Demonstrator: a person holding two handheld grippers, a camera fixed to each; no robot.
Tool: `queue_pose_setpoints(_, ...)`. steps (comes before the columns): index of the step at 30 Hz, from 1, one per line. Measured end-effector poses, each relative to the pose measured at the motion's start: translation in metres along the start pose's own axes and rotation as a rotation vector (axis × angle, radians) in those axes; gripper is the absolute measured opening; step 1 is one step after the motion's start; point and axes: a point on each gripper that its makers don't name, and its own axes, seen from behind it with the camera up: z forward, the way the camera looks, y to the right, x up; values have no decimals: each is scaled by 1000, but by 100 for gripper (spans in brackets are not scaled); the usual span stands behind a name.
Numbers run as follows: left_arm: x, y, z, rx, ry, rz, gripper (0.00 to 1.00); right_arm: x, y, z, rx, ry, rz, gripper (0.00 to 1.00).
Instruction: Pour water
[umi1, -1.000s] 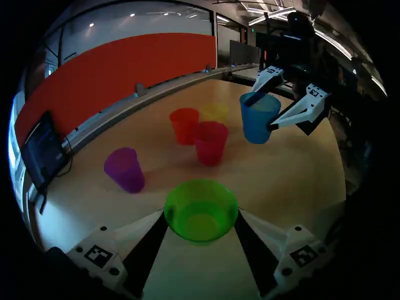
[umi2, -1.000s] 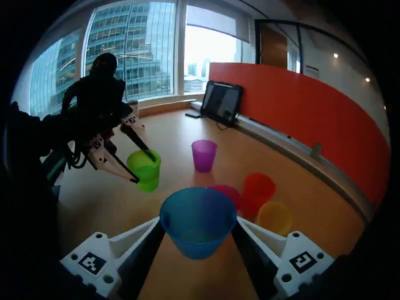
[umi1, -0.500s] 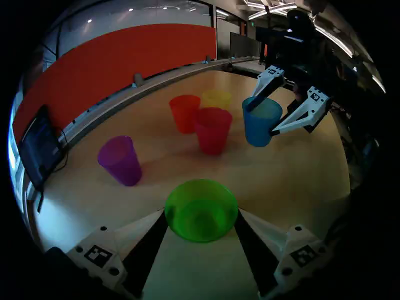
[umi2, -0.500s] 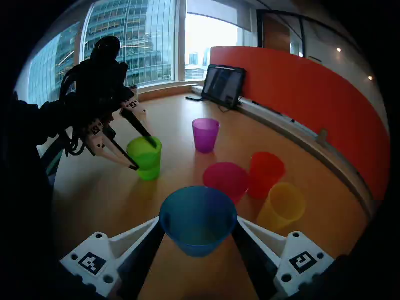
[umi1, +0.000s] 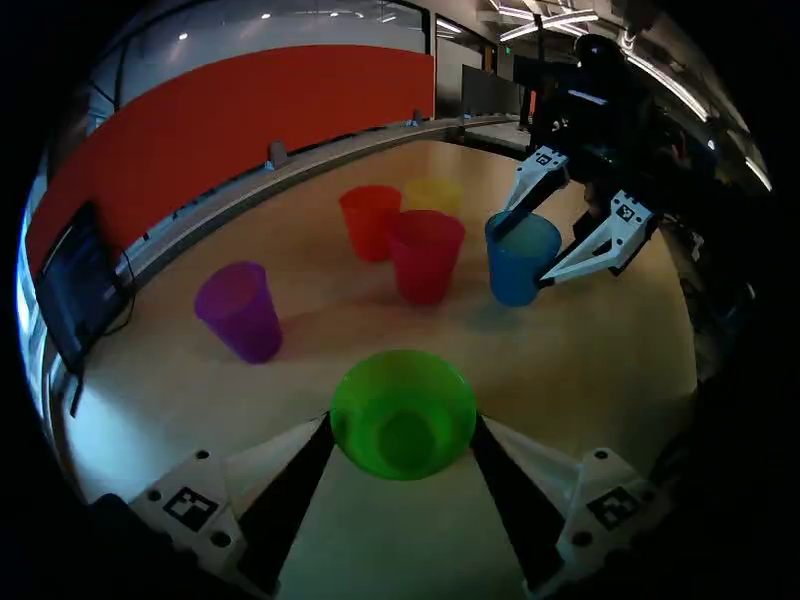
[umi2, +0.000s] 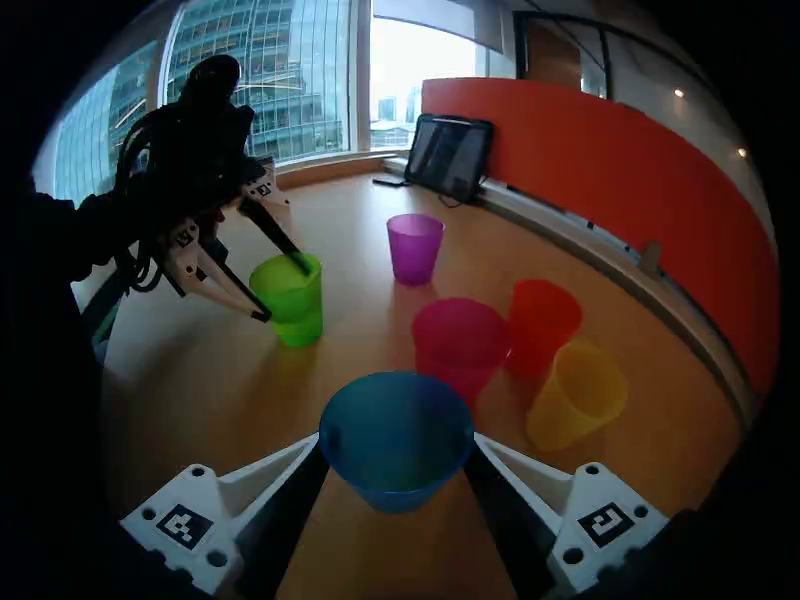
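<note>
Level left gripper (umi1: 401, 422) clasps upright green cup (umi1: 403, 445).

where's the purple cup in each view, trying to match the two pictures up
Left gripper view: purple cup stands left of centre, left of the pink cup.
Right gripper view: purple cup stands top centre, beyond the pink cup.
Shared landmark: dark screen; the purple cup is the cup closest to it.

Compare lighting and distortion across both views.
Left gripper view: dim, lit by ceiling strip lights, orange wall bowed by the fisheye, green cup sharp. Right gripper view: bright windows wash out and backlight the person's arm into silhouette; blue cup sharp.
</note>
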Motion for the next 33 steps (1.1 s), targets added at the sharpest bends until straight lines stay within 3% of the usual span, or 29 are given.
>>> queue_pose_setpoints(20, -27, 1, -11, 15, -29, -49, 99, -16, -1, 4, -10, -26, 14, 91)
queue_pose_setpoints(26, -28, 1, -15, 19, -23, -63, 99, -17, -4, 2, -13, -31, 13, 100)
queue_pose_setpoints(33, -33, 3, -24, 37, -17, -72, 99, -25, -4, -8, -34, -31, 25, 100)
